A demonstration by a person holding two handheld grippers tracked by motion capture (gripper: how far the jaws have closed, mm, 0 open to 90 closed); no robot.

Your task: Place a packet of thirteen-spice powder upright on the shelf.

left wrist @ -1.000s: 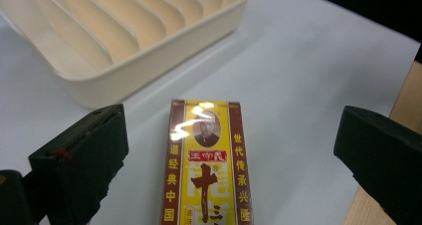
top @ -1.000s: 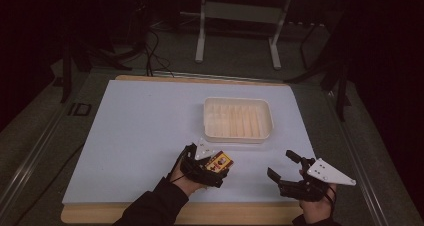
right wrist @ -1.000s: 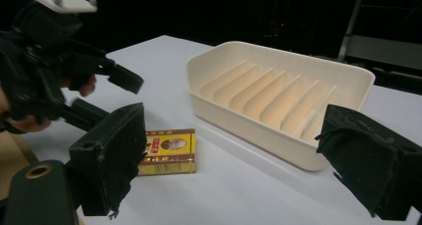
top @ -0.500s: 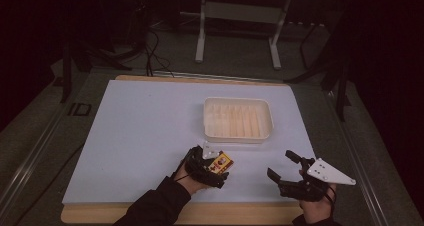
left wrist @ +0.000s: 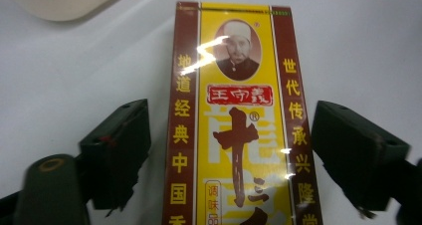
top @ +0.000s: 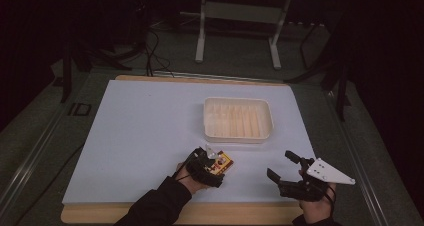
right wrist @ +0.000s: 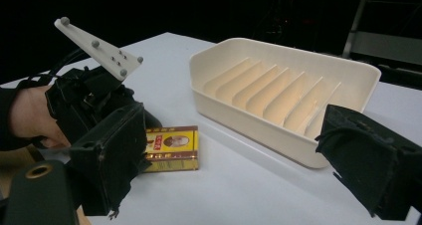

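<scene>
The left hand-held gripper [left wrist: 229, 150] straddles a yellow-and-maroon packet [left wrist: 234, 120] lying flat on the table [top: 130, 131], jaws spread. The right hand-held gripper [top: 284, 167] hovers spread near a ribbed cream tray [top: 239, 118].

Your left tool [top: 214, 162] is a chunky black block with a pale three-cornered plate on top, dotted with small round studs. Your sleeve [top: 152, 206] on that arm is dark, reaching to the wrist. Your right tool [top: 285, 167] matches: black body, pale triangular plate, a black cable curling behind it. Up close, your jaws are matt black, rough-edged pads, with a brass-ringed screw hole low on the left.
</scene>
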